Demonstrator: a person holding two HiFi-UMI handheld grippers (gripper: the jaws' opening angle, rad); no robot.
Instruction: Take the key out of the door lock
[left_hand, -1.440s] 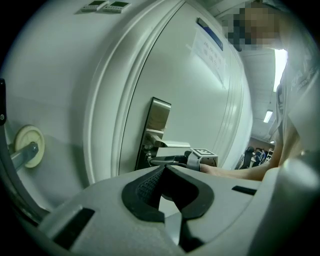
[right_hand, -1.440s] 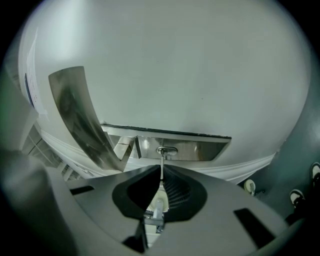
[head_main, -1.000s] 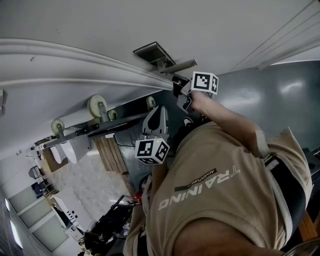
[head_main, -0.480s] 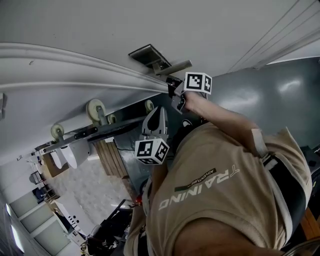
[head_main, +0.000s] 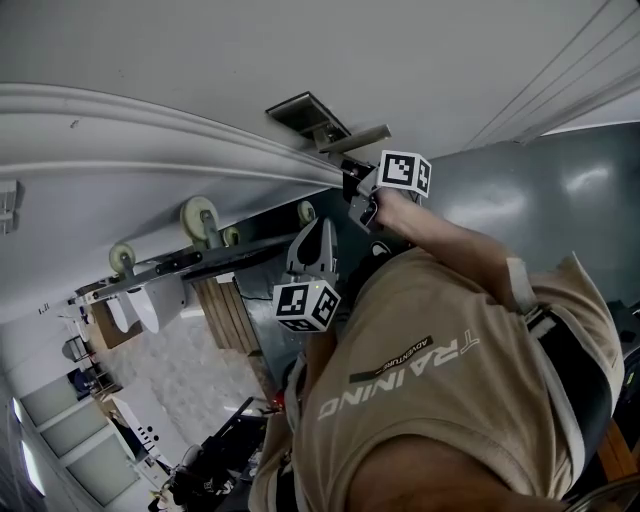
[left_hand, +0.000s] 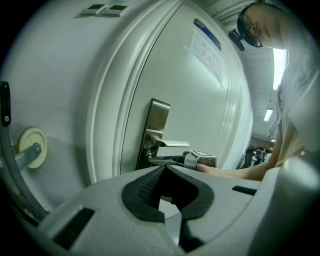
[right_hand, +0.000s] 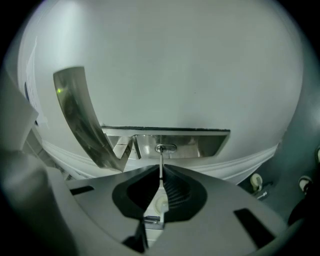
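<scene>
The steel lock plate (right_hand: 170, 143) on the white door (right_hand: 165, 65) carries a keyhole (right_hand: 165, 148) beside the lever handle (right_hand: 82, 120). My right gripper (right_hand: 161, 170) is shut on the key (right_hand: 160, 161). Its thin blade runs straight from the jaws to the keyhole, and its tip meets the slot. In the head view the right gripper (head_main: 358, 186) is pressed up to the lock plate (head_main: 308, 110) under the handle (head_main: 355, 137). My left gripper (head_main: 316, 240) hangs back from the door, shut and with nothing in it. The left gripper view shows its closed jaws (left_hand: 164, 171), with the right gripper (left_hand: 175, 161) at the plate (left_hand: 154, 131).
A door stop (left_hand: 31, 145) sticks out of the wall left of the door frame. A notice (left_hand: 207, 52) is stuck high on the door. The person's torso in a tan shirt (head_main: 440, 380) fills the lower right of the head view. Furniture and equipment (head_main: 200, 460) stand further back.
Almost nothing differs. The right gripper stays at the lock plate with the key in its jaws; the head view only drifts slightly. The left gripper holds still.
</scene>
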